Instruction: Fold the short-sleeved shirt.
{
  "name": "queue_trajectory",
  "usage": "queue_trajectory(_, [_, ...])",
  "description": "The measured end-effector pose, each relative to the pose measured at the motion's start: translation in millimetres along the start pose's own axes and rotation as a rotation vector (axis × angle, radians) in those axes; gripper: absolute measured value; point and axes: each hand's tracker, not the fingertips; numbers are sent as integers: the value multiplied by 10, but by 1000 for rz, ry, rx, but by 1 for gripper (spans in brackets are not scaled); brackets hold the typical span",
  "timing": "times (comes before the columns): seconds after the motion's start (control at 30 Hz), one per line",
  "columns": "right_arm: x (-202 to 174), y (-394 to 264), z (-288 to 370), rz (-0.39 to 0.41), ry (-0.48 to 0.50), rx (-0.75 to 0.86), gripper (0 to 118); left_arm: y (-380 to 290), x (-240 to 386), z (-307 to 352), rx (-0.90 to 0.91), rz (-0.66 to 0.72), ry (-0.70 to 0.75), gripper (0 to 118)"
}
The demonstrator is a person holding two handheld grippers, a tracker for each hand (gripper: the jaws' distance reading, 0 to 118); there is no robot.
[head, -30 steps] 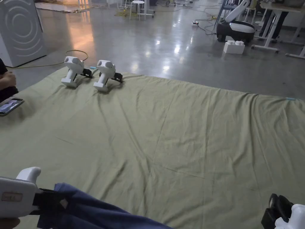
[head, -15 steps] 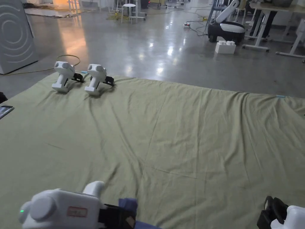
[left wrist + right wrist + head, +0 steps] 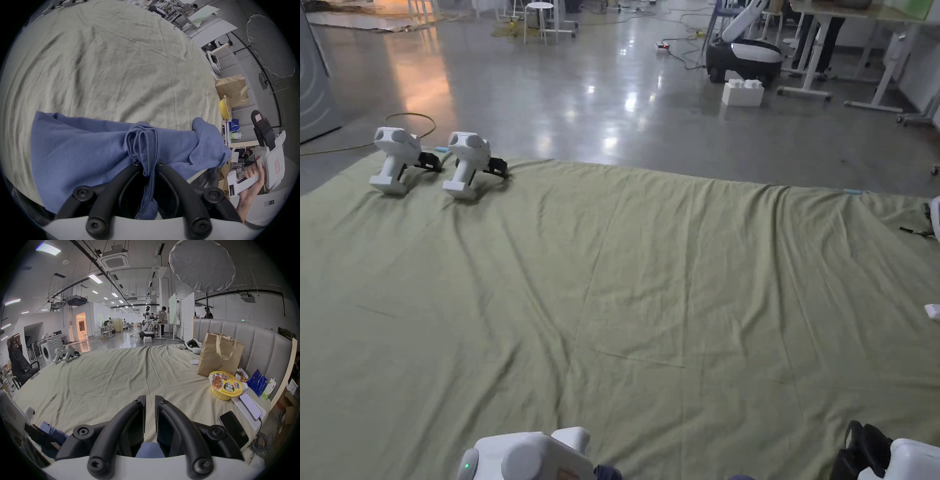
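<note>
The blue short-sleeved shirt (image 3: 81,146) is bunched at the near edge of the green sheet (image 3: 650,281). A gathered fold of it runs between the jaws of my left gripper (image 3: 148,164), which is shut on it. In the head view that gripper's white body sits at the bottom edge, with a sliver of the shirt (image 3: 607,473) beside it. My right gripper (image 3: 150,400) is over the sheet's near right part, jaws close together with nothing between them. From the left gripper view, the right gripper (image 3: 258,118) is off to the right, held in a hand.
Two spare white grippers (image 3: 400,159) (image 3: 467,164) lie at the sheet's far left corner. By the grey headboard on the right stand a paper bag (image 3: 219,353), a yellow noodle bowl (image 3: 225,385) and phones (image 3: 233,426). A person (image 3: 17,356) sits left of the bed.
My left gripper has carried the shirt rightward along the near edge, from the left border to the bottom middle. The head camera has panned right. The right gripper stays at the bottom right.
</note>
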Motion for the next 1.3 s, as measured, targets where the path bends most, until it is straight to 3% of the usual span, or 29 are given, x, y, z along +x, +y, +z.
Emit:
queue_trajectory(0.27, [-51,-36,-24,1,6,-13,14,-16,-75,75,21,35,-34,14])
queue_trajectory(0.3, [-62,-40,-24,2,10,-15,14,-18,-87,92,28,44,-41,21])
queue_trajectory(0.37, [-94,-48,-23,2,11,-18,14,-14,-136,144,59,71,-98,67])
queue_trajectory(0.4, [-103,-46,-22,1,14,-21,14,-19,-148,188,76,84,-121,76])
queue_trajectory(0.6, [-140,-28,-6,16,27,-21,14,-23,-287,497,149,110,-162,75])
queue_trajectory(0.7, [-149,-21,-5,14,27,-21,14,-13,-304,525,164,94,-110,73])
queue_trajectory(0.77, [-146,-32,-9,10,28,-21,14,-27,-262,453,143,52,-50,60])
queue_trajectory(0.83, [-148,-37,-9,8,28,-23,14,-35,-195,349,119,19,-48,27])
queue_trajectory(0.97, [-141,-58,-1,9,24,-29,14,-51,-17,22,75,-65,31,26])
queue_trajectory(1.3, [-76,-91,20,6,13,-41,14,-126,317,-273,105,-150,63,25])
